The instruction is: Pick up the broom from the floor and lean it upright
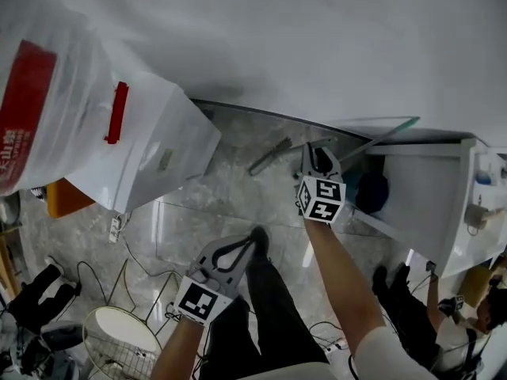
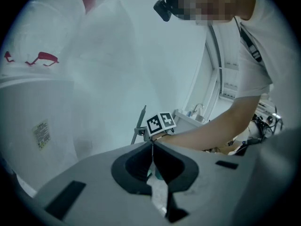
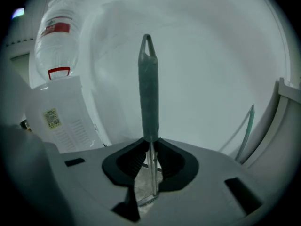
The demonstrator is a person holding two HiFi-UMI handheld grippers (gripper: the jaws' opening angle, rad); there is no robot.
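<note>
OK — right gripper point(image 3: 151, 142) is doing all the work here. Its jaws are clamping the broom point(image 3: 148, 88) on the thin bare shaft just under the grey-green grip sleeve. Probably deliberate: the thicker sleeve is acting as a stop, so the shaft isn't slipping through the pads.

The loop end of the handle is sticking out past the jaws toward the white wall point(image 1: 317, 46). In the head view it's showing over the marble floor point(image 1: 230, 192) near the wall base, not touching the wall as far as I can tell. The brush end isn't showing in any view, so I can't say whether it's resting on the floor.

Left gripper point(image 1: 255, 238) is hanging back by the person's leg, jaws closed tip to tip with nothing between them. It's parked clear of the broom, since one grip is looking like enough for something this light.

Surroundings:
- Left: white bag with red print point(image 1: 47, 101) and a white boxy unit point(image 1: 158, 145).
- Right: white cabinet point(image 1: 428, 196).
- Thin green rod point(image 1: 380, 139) propped between cabinet and wall.

My read: pickup is done, lean isn't. The free stretch of wall between unit and cabinet is looking like the target — watch for the handle clipping the green rod.
</note>
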